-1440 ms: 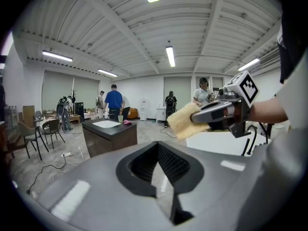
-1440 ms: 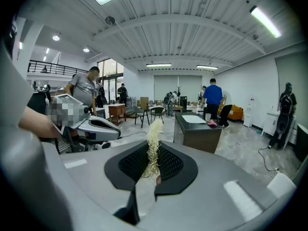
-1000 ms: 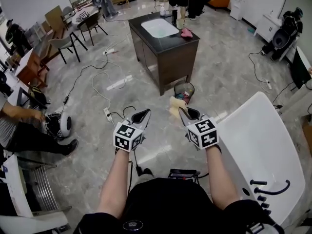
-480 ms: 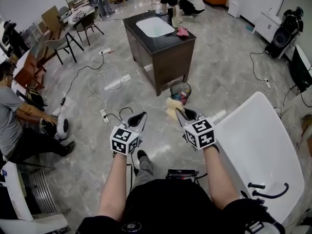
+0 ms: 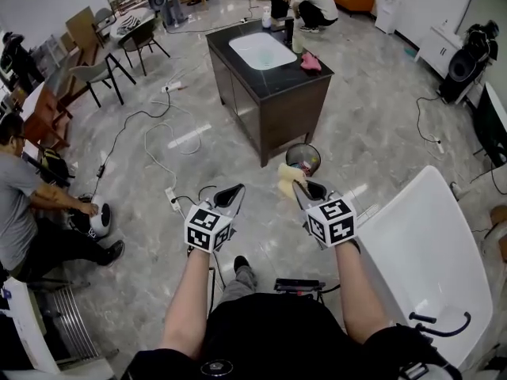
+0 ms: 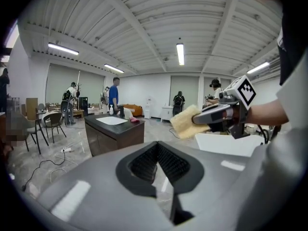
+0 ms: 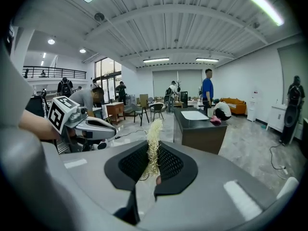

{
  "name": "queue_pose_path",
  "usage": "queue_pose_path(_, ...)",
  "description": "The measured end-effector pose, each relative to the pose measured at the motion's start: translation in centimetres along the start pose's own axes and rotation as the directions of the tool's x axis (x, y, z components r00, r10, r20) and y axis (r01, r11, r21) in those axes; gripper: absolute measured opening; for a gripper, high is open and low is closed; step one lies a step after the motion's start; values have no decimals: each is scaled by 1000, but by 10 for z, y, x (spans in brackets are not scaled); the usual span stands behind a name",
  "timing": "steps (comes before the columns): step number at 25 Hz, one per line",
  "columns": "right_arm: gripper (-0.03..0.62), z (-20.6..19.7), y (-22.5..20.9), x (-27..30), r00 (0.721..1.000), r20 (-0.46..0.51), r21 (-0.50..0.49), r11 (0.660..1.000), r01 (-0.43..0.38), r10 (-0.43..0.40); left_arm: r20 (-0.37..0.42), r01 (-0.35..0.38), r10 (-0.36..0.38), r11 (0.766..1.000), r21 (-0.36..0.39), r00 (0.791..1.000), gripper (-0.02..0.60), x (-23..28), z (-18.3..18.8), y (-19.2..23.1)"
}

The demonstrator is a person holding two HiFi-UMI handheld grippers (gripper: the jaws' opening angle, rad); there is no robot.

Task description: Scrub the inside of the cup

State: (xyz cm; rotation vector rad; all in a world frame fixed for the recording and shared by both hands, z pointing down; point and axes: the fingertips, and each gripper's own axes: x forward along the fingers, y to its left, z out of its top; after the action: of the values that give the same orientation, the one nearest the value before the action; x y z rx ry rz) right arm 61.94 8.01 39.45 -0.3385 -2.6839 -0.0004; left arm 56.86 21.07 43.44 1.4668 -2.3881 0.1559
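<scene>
A person walks a workshop floor with both arms held forward. The left gripper (image 5: 234, 189) is clenched on nothing, carried idle, likely kept free to steady the cup. The right gripper (image 5: 298, 185) is clamped on a yellow fibrous scrubbing pad (image 5: 286, 178), which stands up out of its jaws, ready to go into a cup. A shoe (image 5: 242, 266) shows below the arms in mid-stride. A white tub (image 5: 428, 244) lies close at the right and a wire waste bin (image 5: 303, 158) sits on the floor just ahead of the pad. Beyond the bin stands the dark table (image 5: 273, 101) with a white basin (image 5: 261, 50) set in its top and a pink cloth (image 5: 310, 62) near its right edge. The cup is not in reach: a few small upright vessels (image 5: 289, 28) stand at the table's far edge, too small to tell which is the cup, so scrubbing has apparently not begun. Compared with a second ago, both grippers have advanced towards the table, the bin now lies nearer their tips, and the shoe has come into view. A seated person (image 5: 24, 204) at the left also shows more fully.
</scene>
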Motion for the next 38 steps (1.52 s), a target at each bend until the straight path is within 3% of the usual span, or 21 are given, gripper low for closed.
queue_pose_path(14, 43, 48, 15, 125, 998, -22, 29, 998, 60, -59, -29, 72, -72, 997, -22, 997, 2, 22, 2, 135)
queue_pose_path(24, 43, 47, 19, 163, 996, -53, 42, 996, 74, -72, -34, 82, -84, 996, -43, 996, 2, 31, -6, 176)
queue_pose_path(32, 43, 57, -1, 204, 996, -58, 51, 996, 70, -67, -37, 71, -74, 995, -74, 997, 2, 57, -7, 210)
queue_pose_path(38, 43, 77, -33, 250, 997, -49, 64, 996, 67, -63, -57, 78, -81, 996, -49, 995, 2, 95, 7, 250)
